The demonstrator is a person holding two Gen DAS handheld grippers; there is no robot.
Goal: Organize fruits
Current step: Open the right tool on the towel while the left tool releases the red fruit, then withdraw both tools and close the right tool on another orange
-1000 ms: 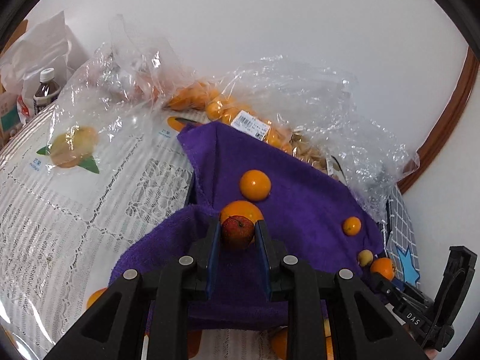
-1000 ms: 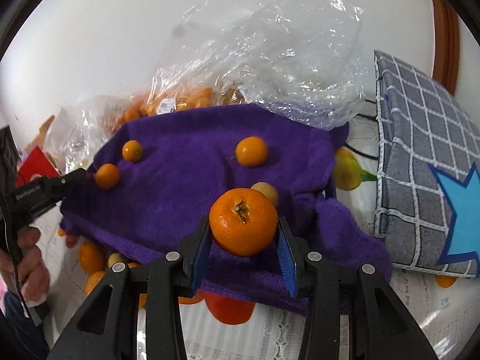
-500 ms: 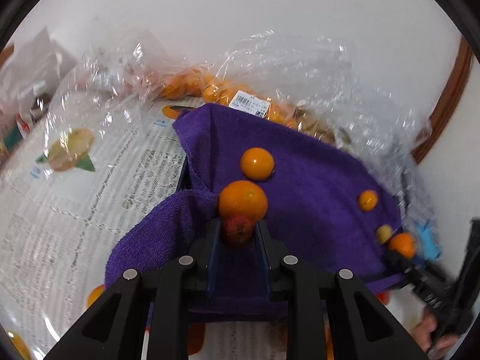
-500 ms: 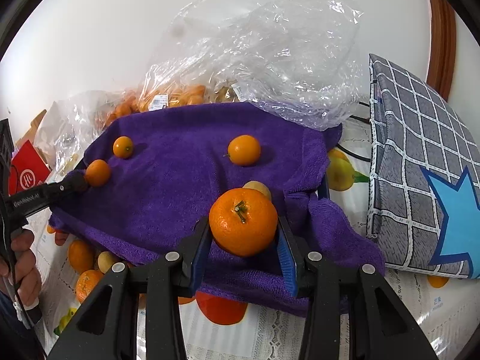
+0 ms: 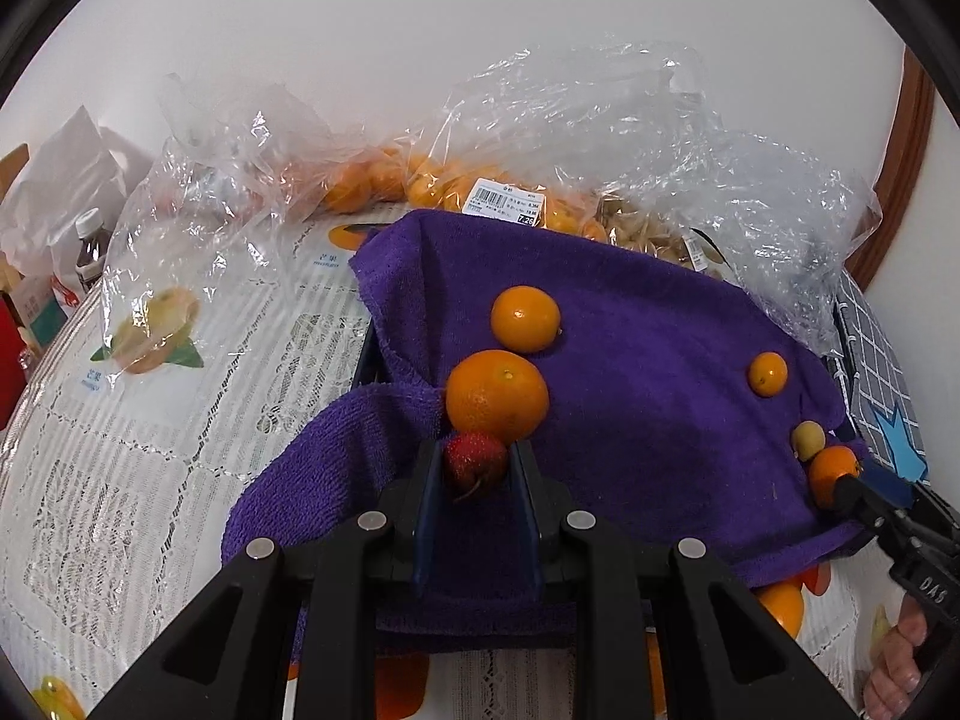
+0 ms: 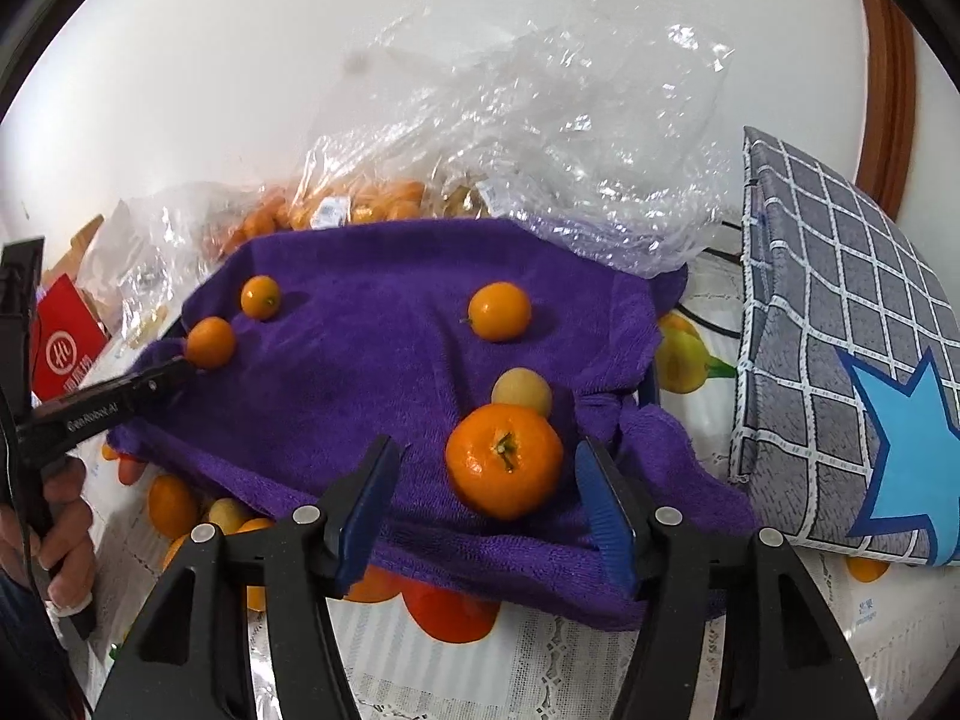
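Note:
A purple towel [image 5: 648, 420] covers a tray and carries several fruits. My left gripper [image 5: 474, 468] is shut on a small red bumpy fruit [image 5: 474, 461], held just in front of a large orange [image 5: 497, 402] at the towel's left edge. A smaller orange [image 5: 525, 318] lies behind it. In the right wrist view my right gripper [image 6: 486, 468] is open, its jaws wide either side of a mandarin [image 6: 504, 459] resting on the towel [image 6: 372, 372]. A pale yellow fruit [image 6: 521, 391] sits just behind the mandarin.
Clear plastic bags of small oranges [image 5: 456, 192] lie behind the towel. A grey checked cushion [image 6: 840, 372] stands at the right. More oranges [image 6: 174, 504] lie on the lace tablecloth [image 5: 120, 456] below the towel's front edge. A bottle [image 5: 90, 246] stands far left.
My right gripper has opened and let go of the mandarin, which now rests on the towel. My left gripper has moved closer to the large orange, still holding the red fruit.

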